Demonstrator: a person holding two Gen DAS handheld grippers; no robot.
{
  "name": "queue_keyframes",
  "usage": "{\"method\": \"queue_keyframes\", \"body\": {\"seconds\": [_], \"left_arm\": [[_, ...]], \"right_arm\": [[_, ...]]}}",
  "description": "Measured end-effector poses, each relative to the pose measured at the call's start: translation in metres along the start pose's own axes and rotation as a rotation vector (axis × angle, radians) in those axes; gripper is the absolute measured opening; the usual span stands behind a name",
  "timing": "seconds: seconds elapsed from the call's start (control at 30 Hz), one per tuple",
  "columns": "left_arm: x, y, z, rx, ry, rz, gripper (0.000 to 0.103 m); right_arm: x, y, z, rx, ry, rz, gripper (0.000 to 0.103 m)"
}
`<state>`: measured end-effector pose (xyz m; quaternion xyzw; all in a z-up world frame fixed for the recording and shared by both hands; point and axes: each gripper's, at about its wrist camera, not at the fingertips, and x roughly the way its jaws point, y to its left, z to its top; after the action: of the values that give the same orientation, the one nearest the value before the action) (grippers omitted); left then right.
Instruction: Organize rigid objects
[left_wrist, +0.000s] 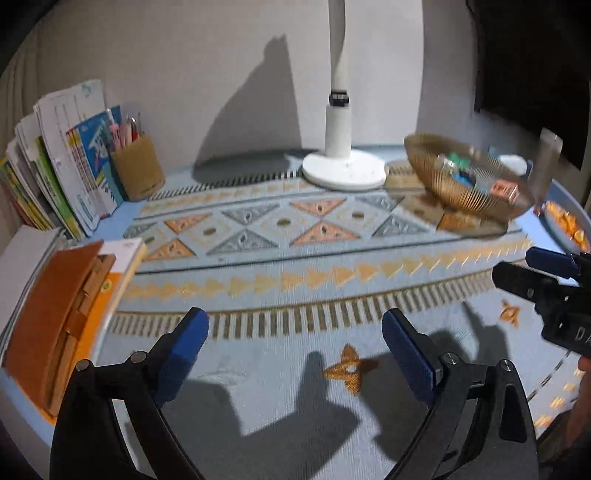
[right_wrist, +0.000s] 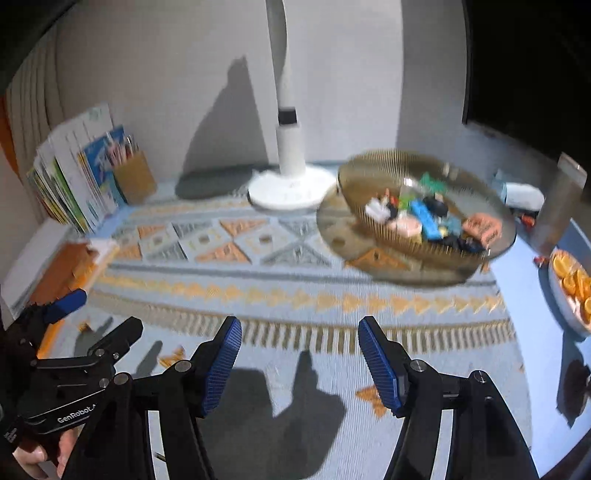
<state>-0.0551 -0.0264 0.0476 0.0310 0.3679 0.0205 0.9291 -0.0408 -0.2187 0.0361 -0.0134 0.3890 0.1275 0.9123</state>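
We saw the gold ribbed wire bowl of small toys (right_wrist: 424, 218) ahead and to the right of both tongs, nearer our right gripper (right_wrist: 300, 363), half-open and empty; our left gripper (left_wrist: 295, 354) gaped wide, empty.

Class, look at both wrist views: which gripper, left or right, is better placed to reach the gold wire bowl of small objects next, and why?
Probably the right gripper. The gold wire bowl lies just ahead and slightly right of its open, empty jaws. From the left gripper, also open and empty, the bowl sits far off to the right.
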Motion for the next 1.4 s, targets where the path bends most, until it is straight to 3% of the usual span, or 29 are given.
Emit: {"method": "queue_keyframes", "body": {"seconds": [0.3,0.6,0.9,1.17,1.4], "left_arm": [[0.026,-0.004,-0.005,0.001,0.04,-0.002,0.095],[0.047,0.002,0.001,-0.02,0.051,0.037,0.095],[0.056,0.007,-0.001,-0.051,0.071,0.043,0.095],[0.045,-0.007,-0.004,0.016,0.014,0.109,0.095],[0.048,-0.007,-0.003,0.028,0.033,0.124,0.097]], "right_arm": [[0.038,-0.003,-0.014,0.019,0.07,-0.008,0.064],[0.063,-0.01,-0.018,0.032,0.097,-0.073,0.064],[0.066,-0.011,-0.018,0.032,0.086,-0.087,0.064],[0.064,-0.01,-0.019,0.029,0.081,-0.093,0.065],[0.064,-0.01,-0.02,0.031,0.08,-0.105,0.068]]}}
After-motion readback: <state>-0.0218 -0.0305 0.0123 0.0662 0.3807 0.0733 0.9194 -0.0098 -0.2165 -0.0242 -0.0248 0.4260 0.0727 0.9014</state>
